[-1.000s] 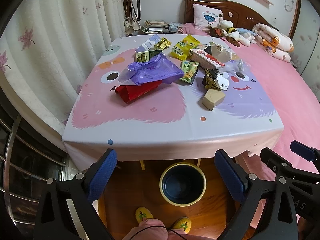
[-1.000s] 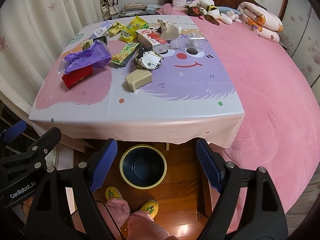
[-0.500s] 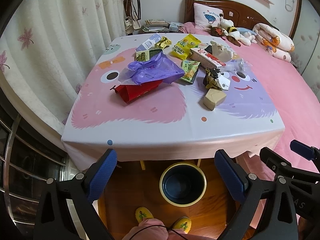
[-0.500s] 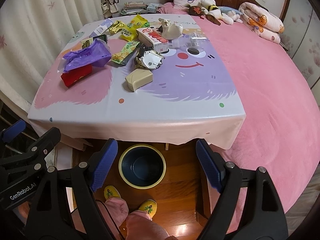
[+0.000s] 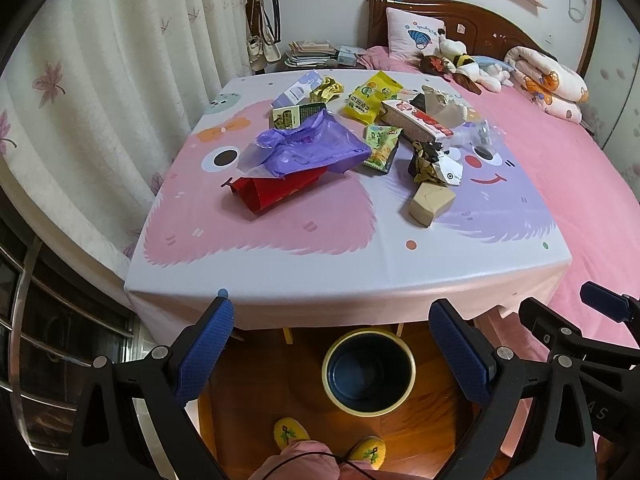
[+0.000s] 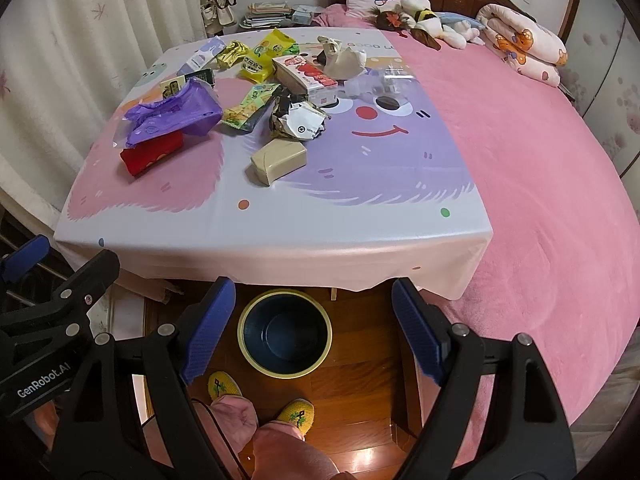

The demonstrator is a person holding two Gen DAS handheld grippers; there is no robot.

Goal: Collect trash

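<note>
Several pieces of trash lie on the table: a purple plastic bag (image 5: 308,148) over a red packet (image 5: 276,192), a beige box (image 5: 432,202), a crumpled dark-and-white wrapper (image 5: 436,164), green and yellow snack packs (image 5: 372,96), and a red-and-white carton (image 5: 416,122). An empty dark blue bin (image 5: 368,372) with a yellow rim stands on the floor below the table's near edge. My left gripper (image 5: 330,350) and right gripper (image 6: 310,328) both hang open above the floor, short of the table, holding nothing. The same beige box (image 6: 279,160) and bin (image 6: 285,332) show in the right wrist view.
The table (image 5: 344,268) carries a cartoon cloth that hangs over its near edge. A pink bed (image 6: 520,168) adjoins it on the right, curtains (image 5: 80,100) on the left. The person's yellow slippers (image 6: 296,412) stand on the wooden floor next to the bin.
Both views have drifted slightly forward and up toward the table. Nothing on the table has moved and both grippers stay open.
</note>
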